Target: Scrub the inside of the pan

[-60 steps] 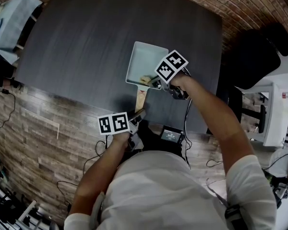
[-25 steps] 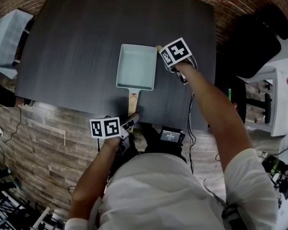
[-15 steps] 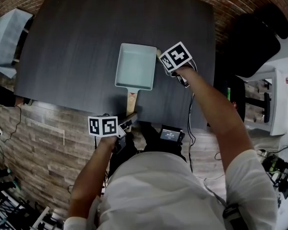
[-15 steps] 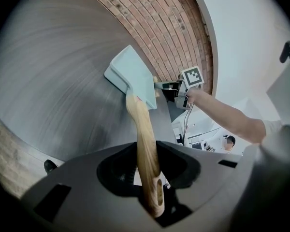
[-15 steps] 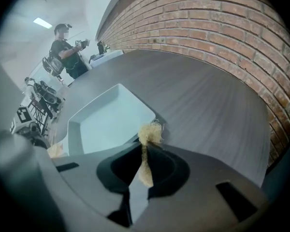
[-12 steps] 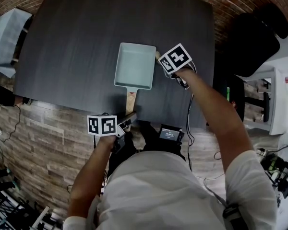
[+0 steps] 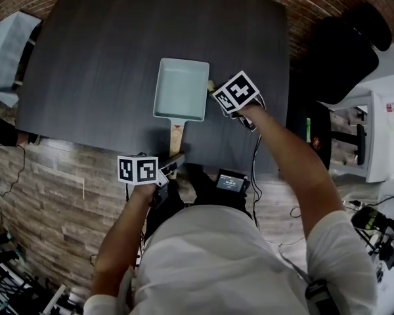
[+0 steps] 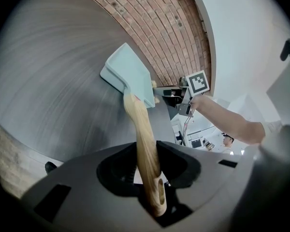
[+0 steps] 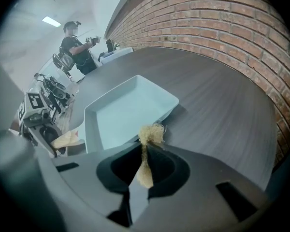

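A pale teal rectangular pan (image 7: 180, 89) lies on the dark table (image 7: 98, 58), its wooden handle (image 7: 175, 136) pointing toward me. My left gripper (image 7: 173, 163) is shut on the end of that handle (image 8: 147, 168) at the table's near edge. Just outside the pan's right rim, my right gripper (image 7: 214, 89) is shut on a tan fibrous scrubber (image 9: 150, 133). The scrubber sticks out past the jaws, above the pan's (image 9: 123, 112) near rim. The pan's inside looks bare.
A black office chair (image 7: 345, 51) and white furniture (image 7: 374, 136) stand right of the table. A small black device (image 7: 231, 182) hangs at the near edge. A blue-grey surface (image 7: 3, 51) sits at the far left. Another person (image 9: 77, 45) stands across the room.
The right gripper with the scrubber has left the inside of the pan and now sits beside its right rim, a little nearer me. The left gripper stays on the handle.
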`<state>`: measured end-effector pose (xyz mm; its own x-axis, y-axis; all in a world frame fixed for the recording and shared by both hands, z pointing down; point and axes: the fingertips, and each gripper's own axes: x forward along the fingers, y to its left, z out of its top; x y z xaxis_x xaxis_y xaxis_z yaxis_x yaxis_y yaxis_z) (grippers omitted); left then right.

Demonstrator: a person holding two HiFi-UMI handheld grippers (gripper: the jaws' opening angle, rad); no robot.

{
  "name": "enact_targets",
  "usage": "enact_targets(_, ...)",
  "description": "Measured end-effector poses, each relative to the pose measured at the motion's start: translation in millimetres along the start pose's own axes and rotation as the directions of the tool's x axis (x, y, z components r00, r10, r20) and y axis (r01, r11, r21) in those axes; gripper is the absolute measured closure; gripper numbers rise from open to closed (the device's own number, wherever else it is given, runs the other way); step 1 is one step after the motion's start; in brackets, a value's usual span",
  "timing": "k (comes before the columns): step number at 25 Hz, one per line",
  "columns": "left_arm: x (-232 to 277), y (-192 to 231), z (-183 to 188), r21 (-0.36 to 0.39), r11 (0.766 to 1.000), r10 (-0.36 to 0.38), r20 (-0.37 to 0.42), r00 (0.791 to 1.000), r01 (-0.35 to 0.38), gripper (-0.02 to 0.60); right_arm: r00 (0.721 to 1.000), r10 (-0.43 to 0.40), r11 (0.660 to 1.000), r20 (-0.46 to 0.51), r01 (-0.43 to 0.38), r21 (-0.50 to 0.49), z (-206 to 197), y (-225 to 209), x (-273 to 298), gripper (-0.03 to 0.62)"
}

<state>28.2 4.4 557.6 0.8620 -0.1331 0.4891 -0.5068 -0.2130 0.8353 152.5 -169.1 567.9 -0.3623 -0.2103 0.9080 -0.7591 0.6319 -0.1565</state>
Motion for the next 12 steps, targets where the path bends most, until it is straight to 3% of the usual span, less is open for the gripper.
enact_targets(12, 2.1, -1.2, -6.0, -0.013, 1.0, -0.003, -0.011, 1.0, 0.003, 0.463, 0.998, 0.056, 0.998, 0.007, -0.057, 0.014, -20.9, 29.3, -1.9, 0.553)
